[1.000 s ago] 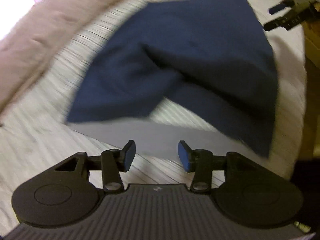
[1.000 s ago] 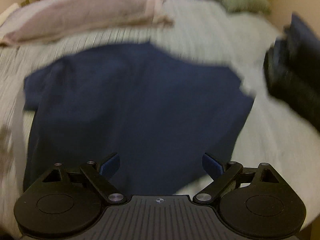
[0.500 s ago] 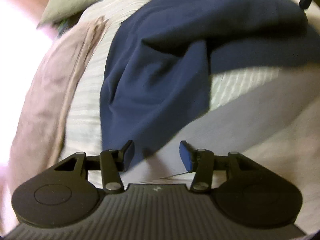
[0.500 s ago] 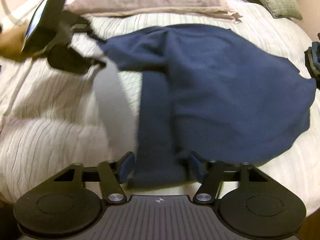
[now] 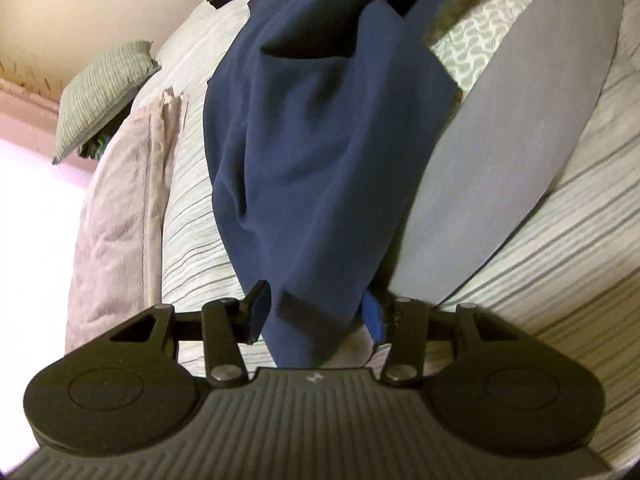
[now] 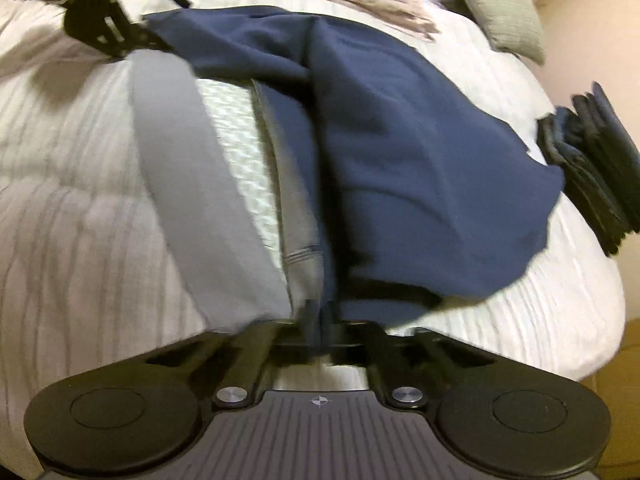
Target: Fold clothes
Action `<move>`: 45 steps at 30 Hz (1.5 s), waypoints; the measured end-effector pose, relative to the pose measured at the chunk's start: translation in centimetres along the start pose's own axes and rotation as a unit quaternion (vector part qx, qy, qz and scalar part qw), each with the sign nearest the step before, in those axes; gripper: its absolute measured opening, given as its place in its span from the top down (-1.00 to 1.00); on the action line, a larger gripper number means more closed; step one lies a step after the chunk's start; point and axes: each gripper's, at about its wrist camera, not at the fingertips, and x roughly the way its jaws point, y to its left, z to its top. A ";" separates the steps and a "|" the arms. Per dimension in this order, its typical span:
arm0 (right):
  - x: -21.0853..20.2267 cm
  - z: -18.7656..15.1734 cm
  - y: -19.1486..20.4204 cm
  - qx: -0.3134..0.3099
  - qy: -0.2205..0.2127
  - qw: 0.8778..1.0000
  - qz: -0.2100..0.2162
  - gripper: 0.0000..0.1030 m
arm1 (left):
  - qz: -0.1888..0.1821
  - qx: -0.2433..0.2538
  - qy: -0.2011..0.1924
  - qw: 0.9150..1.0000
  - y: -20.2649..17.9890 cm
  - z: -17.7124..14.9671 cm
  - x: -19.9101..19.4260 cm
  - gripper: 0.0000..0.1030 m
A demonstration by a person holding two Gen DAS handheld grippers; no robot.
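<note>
A navy garment (image 5: 320,152) is lying spread over a bed covered in a pale striped bedspread (image 5: 580,248), with a grey panel of the same garment (image 5: 500,152) and a patterned lining showing along its edge. The left gripper (image 5: 314,316) is sitting with its jaws parted and a fold of the navy cloth lying between them; the fingers are not pressing it. The right gripper (image 6: 318,330) is drawn in tight on the garment's edge, though blur is hiding the fingertips. Across the bed, a pinkish blanket (image 5: 120,208) is running along the far side, a green-grey cushion (image 5: 100,92) is resting by the beige wall (image 5: 92,4), and a dark stack of folded clothes (image 6: 592,168) is sitting just beside the navy cloth.
</note>
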 end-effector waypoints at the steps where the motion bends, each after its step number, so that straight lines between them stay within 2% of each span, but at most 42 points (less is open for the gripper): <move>1: -0.2 0.0 -0.5 0.010 -0.002 1.000 0.001 1.00 | 0.002 -0.004 0.000 1.000 0.1 0.0 0.2 0.14; 3: -0.8 0.3 -1.3 0.030 -0.013 0.999 -0.001 1.00 | 0.004 -0.019 0.003 1.000 0.6 0.0 0.6 0.37; 4: -1.4 0.5 -1.9 0.045 -0.017 0.999 -0.002 1.00 | 0.003 -0.028 0.006 1.000 0.9 0.0 0.7 0.73; 5: -1.9 0.7 -2.5 0.060 -0.021 0.998 -0.004 1.00 | 0.002 -0.037 0.005 0.999 1.4 0.1 0.5 0.94; 8: -5.6 0.1 -4.8 0.109 -0.035 0.993 -0.041 1.00 | -0.001 -0.088 -0.011 0.996 3.7 -0.2 -1.5 0.97; 10: -7.6 -1.5 -6.3 0.151 -0.023 0.986 -0.060 1.00 | -0.006 -0.101 -0.013 0.995 4.1 -0.6 -2.3 0.97; 13: -7.8 -4.8 -6.6 0.189 0.031 0.980 -0.051 1.00 | -0.018 -0.101 -0.011 0.995 3.7 -1.2 -3.0 0.97; 15: -6.9 -5.5 -5.9 0.192 0.054 0.980 -0.025 1.00 | -0.027 -0.101 -0.010 0.995 3.5 -1.6 -3.5 0.97; 18: -6.2 -3.9 -4.5 0.178 0.024 0.983 -0.021 1.00 | -0.037 -0.100 -0.007 0.994 3.2 -2.0 -4.0 0.97; 21: -5.0 -1.2 -3.1 0.161 -0.002 0.987 -0.007 1.00 | -0.032 -0.090 -0.001 0.995 2.8 -1.7 -3.2 0.95; 23: -4.2 0.1 -1.9 0.138 -0.023 0.990 -0.003 0.45 | -0.031 -0.082 0.001 0.996 2.6 -1.4 -2.8 0.88; 24: -3.9 0.7 -1.2 0.123 -0.035 0.992 -0.005 -0.34 | -0.031 -0.078 0.002 0.996 2.5 -1.3 -2.6 0.88; 25: -3.5 1.4 -0.5 0.108 -0.046 0.993 -0.007 -0.45 | -0.031 -0.076 0.001 0.997 2.5 -1.3 -2.5 0.86; 27: -2.3 2.2 0.7 0.070 -0.045 0.997 -0.007 -0.42 | -0.030 -0.072 0.000 0.997 2.4 -1.2 -2.3 0.84; 28: -1.7 2.7 1.4 0.051 -0.044 0.998 -0.007 -0.23 | -0.030 -0.069 -0.001 0.997 2.3 -1.2 -2.2 0.83; 30: -0.1 3.5 2.5 0.002 -0.030 0.999 -0.014 -0.03 | -0.030 -0.061 -0.003 0.998 2.2 -1.2 -2.0 0.83; 33: 2.4 3.8 4.0 -0.089 0.007 0.995 -0.033 -0.02 | -0.029 -0.050 -0.006 0.998 2.1 -1.2 -1.7 0.81; 35: 2.5 3.5 3.5 -0.100 0.003 0.994 -0.037 0.45 | -0.029 -0.048 -0.004 0.998 2.2 -1.3 -1.6 0.81; 36: 2.2 3.4 2.9 -0.095 0.002 0.995 -0.036 1.00 | -0.029 -0.048 -0.003 0.998 2.4 -1.3 -1.5 0.81; 38: 1.7 3.1 1.6 -0.083 -0.002 0.996 -0.033 1.00 | -0.026 -0.061 -0.004 0.998 3.1 -1.5 -1.9 0.96; 43: -6.7 0.7 -2.7 0.007 -0.030 0.998 -0.061 1.00 | -0.011 -0.107 -0.033 0.994 5.7 -1.9 -5.8 0.98; 45: -9.1 -1.3 -2.5 0.022 -0.013 0.998 -0.056 1.00 | -0.015 -0.113 -0.039 0.993 5.6 -2.3 -7.6 0.98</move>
